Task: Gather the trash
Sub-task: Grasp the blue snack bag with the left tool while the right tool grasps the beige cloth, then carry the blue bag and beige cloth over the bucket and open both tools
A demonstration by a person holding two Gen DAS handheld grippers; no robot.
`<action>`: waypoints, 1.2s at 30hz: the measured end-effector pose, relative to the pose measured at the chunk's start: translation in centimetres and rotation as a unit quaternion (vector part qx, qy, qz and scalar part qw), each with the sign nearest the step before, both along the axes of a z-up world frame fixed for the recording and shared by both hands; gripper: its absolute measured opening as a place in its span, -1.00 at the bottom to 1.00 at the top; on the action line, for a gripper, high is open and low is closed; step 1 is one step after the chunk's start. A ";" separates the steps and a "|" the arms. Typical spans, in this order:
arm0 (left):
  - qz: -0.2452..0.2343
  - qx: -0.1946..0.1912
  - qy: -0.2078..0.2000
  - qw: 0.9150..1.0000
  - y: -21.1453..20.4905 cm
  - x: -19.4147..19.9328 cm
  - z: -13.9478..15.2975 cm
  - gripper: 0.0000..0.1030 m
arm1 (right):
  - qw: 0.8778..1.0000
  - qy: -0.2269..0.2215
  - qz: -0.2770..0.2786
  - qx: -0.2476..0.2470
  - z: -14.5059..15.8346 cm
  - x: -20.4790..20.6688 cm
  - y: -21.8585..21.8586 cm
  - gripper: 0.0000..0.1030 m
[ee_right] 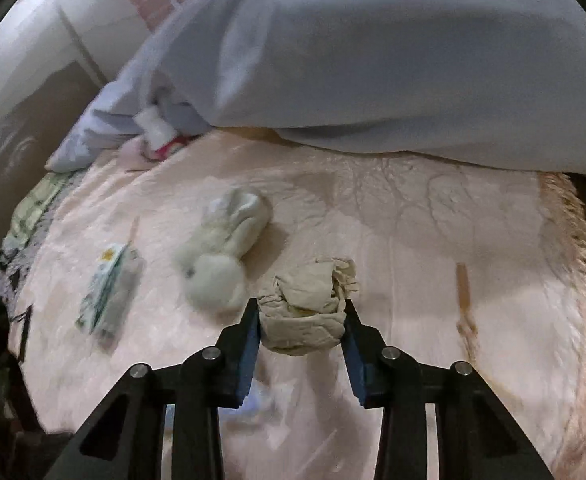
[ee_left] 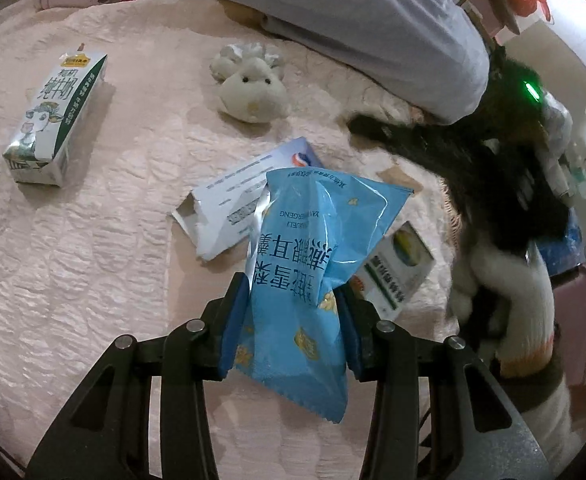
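Left wrist view: left gripper (ee_left: 293, 300) clamped on crinkled blue plastic snack bag (ee_left: 313, 248) | right wrist view: right gripper (ee_right: 302, 312) clamped on crumpled beige paper wad (ee_right: 309, 304) | both above pink quilted bedspread (ee_left: 93, 260)

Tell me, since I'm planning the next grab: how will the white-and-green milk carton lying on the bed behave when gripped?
The white-and-green milk carton lies flat, so it probably won't roll. Its dented end suggests it's empty, light and crushable.

Milk carton (ee_left: 55, 116): "纯牛奶", cow drawing. Blue snack bag (ee_left: 313, 248), upside down: "XIANGENG" partly legible; remaining print unreadable.
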State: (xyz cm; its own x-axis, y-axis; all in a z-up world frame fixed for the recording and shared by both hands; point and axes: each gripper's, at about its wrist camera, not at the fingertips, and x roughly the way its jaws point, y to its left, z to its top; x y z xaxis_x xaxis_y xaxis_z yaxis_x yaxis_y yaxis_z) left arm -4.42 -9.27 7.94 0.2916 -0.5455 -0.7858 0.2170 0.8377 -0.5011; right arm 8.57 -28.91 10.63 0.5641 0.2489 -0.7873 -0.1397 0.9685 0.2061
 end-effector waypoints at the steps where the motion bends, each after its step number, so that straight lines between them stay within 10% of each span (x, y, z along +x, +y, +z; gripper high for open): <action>1: 0.003 -0.001 -0.002 1.000 0.0 -0.2 0.3 -0.23 | 1.000 -0.006 0.007 0.004 0.5 -1.5 -0.1 -0.29; 15: -0.010 0.008 -0.030 0.999 -2.6 -3.7 2.8 -0.24 | 0.999 -0.047 0.018 0.017 2.4 -14.9 -1.3 -0.29; 36: -0.057 0.064 -0.083 0.993 -9.9 -6.8 4.2 -0.24 | 0.998 -0.056 -0.033 -0.004 2.5 -21.8 -6.4 -0.29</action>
State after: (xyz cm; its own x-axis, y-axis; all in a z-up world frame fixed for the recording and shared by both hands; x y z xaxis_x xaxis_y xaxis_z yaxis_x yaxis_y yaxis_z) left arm -11.26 -19.22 12.15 0.3649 -0.4813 -0.7970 0.3854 0.8573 -0.3413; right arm -13.25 -35.31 13.16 0.6631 0.2031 -0.7205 -0.0976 0.9777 0.1859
